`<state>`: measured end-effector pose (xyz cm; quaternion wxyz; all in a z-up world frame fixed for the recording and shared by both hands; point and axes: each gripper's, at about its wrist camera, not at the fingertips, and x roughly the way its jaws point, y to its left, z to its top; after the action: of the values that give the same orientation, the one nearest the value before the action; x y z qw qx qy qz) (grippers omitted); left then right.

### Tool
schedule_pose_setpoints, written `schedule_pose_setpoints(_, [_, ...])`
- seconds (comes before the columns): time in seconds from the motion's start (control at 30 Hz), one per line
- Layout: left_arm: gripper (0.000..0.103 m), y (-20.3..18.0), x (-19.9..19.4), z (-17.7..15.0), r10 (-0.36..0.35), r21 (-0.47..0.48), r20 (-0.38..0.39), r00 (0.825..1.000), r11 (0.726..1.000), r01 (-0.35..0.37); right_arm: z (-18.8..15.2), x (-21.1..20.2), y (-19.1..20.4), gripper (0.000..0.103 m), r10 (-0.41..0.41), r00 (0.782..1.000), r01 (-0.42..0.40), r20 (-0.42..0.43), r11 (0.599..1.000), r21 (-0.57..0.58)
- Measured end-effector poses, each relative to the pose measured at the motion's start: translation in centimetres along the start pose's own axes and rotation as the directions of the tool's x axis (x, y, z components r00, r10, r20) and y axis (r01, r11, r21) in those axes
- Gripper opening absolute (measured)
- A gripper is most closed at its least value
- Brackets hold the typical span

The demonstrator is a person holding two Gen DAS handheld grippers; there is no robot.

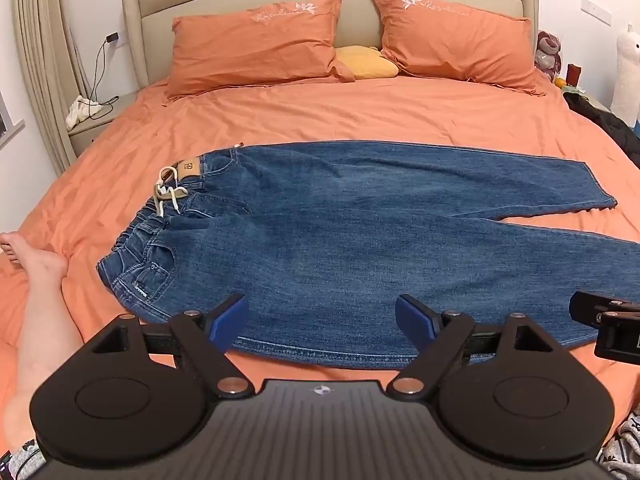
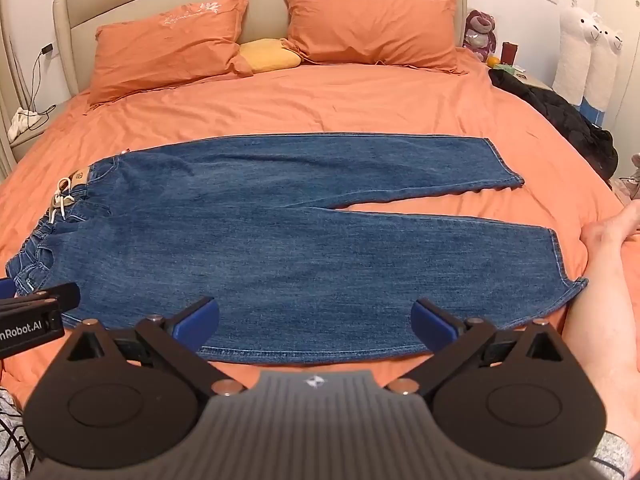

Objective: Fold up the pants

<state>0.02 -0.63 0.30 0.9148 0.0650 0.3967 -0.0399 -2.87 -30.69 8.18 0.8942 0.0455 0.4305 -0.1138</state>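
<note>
Blue jeans (image 1: 360, 232) lie flat across the orange bed, waistband with white drawstring (image 1: 170, 192) at the left, two legs spread apart to the right. They also show in the right wrist view (image 2: 280, 248). My left gripper (image 1: 320, 324) is open and empty, over the near edge of the jeans near the waist end. My right gripper (image 2: 314, 320) is open and empty, over the near edge of the near leg. Each gripper shows at the edge of the other's view.
The orange bed sheet (image 1: 280, 120) carries two orange pillows (image 1: 256, 44) and a yellow cushion (image 1: 366, 62) at the headboard. A black garment (image 2: 560, 120) lies at the right edge. My bare legs rest on the bed at the left (image 1: 40, 300) and right (image 2: 600, 300).
</note>
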Motion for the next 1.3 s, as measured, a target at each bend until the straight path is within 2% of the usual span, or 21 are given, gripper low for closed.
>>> schedule_pose_setpoints(1.3, [0.097, 0.08, -0.30, 0.21, -0.023, -0.018, -0.012, 1.000, 1.000, 0.022, 0.42, -0.02, -0.09, 0.098, -0.020, 1.000, 0.020, -0.009, 1.000, -0.006])
